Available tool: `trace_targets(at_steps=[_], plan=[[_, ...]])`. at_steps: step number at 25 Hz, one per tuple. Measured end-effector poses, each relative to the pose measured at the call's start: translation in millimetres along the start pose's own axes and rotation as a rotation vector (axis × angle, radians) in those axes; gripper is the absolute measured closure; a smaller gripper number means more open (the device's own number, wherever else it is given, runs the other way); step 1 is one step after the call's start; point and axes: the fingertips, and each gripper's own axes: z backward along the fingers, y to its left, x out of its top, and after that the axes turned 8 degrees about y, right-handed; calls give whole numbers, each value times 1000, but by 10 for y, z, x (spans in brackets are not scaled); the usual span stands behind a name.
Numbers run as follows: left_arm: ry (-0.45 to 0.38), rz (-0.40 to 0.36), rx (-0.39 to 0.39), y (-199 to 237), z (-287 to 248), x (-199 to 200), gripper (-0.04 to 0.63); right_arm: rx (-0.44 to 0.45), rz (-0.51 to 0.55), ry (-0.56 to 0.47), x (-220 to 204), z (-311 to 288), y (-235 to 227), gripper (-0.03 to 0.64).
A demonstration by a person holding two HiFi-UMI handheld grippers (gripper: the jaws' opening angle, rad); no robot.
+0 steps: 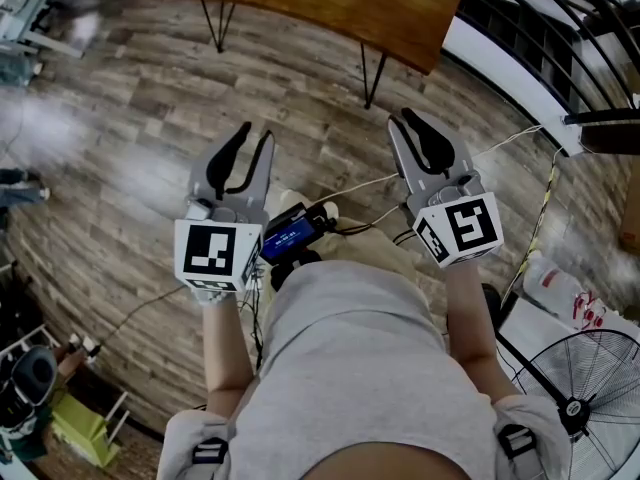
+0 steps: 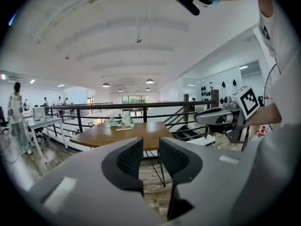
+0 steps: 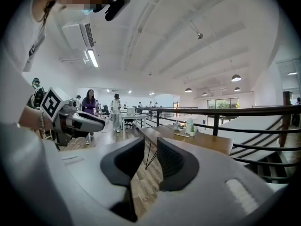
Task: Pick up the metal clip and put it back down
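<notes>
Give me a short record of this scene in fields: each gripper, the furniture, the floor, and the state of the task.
left gripper: open, empty
right gripper: open, empty
table: wooden, thin dark legs, ahead of both grippers
floor: wood planks
fan: on the floor at the person's right
metal clip: seen in no view
task: nothing held

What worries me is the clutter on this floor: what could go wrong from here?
The white cable trails across the floor ahead, so a step toward the table could snag it. The fan stands close on the right. The left gripper and right gripper are open and empty, and no clip is visible.
</notes>
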Motion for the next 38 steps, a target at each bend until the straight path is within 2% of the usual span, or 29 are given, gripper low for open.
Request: trace_targets(at_steps=[3,6,13,18,25,38], plan=[[-13,-6,9,10,-14,11,485,8,-3,-4,-16,1,-1,499],[-28,-14,19,20,-23,39,485,15,-1,-6,-11,3,-2,485],[6,-7,18,8,-6,27,506,18,16,-2,6,7,24,480],[-41,-32,22,9,-29,130,506,5,13,-8,26,41,-42,479],[-55,-26,-6,37,-187,222,505,-21,0,-17,43,-34,-167,477],[-40,-40,-51,675,-824,455,508,-71,-15,-7,280,-754,-506,468]])
